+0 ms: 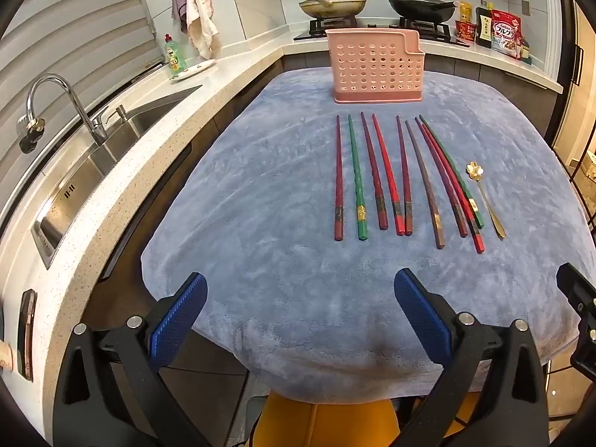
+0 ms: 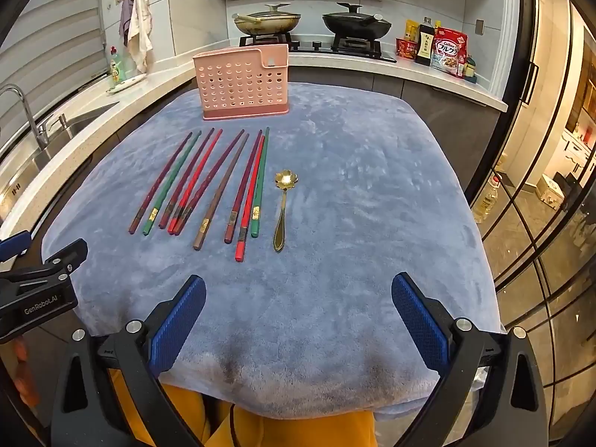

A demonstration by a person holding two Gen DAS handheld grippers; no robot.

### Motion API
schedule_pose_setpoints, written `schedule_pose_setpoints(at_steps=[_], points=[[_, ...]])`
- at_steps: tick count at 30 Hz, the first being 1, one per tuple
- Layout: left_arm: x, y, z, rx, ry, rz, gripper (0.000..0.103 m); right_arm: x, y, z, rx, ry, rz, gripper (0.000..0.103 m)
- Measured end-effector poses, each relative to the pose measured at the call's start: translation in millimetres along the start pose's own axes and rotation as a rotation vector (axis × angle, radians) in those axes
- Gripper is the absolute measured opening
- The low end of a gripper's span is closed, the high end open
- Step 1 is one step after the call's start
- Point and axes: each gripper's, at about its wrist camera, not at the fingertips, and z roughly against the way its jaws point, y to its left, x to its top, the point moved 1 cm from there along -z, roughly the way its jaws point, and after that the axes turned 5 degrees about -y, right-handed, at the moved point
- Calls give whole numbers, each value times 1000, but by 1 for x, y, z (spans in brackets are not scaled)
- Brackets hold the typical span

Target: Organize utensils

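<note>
Lying well ahead of both wide-apart, empty pairs of jaws, chopsticks [image 1: 391, 178] and spoon [image 2: 282, 208] front the basket [image 1: 375, 65].

A blue cloth [image 1: 260, 193] covers the table; at ten o'clock, a sink [image 1: 93, 171] with faucet [image 1: 70, 100]; at twelve, two pans [image 2: 313, 22]; at one, food packets [image 2: 443, 50].

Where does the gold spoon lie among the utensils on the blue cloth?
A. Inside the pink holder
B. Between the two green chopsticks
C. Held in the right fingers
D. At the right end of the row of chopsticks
D: the gold spoon lies flat on the blue cloth, just right of the last green chopstick.
</note>
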Motion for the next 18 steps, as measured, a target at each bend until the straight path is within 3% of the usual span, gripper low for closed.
schedule_pose_setpoints(at_steps=[18], points=[[0,1,0,-1,-1,1,96,1,-3,-1,0,-4,-5,96]])
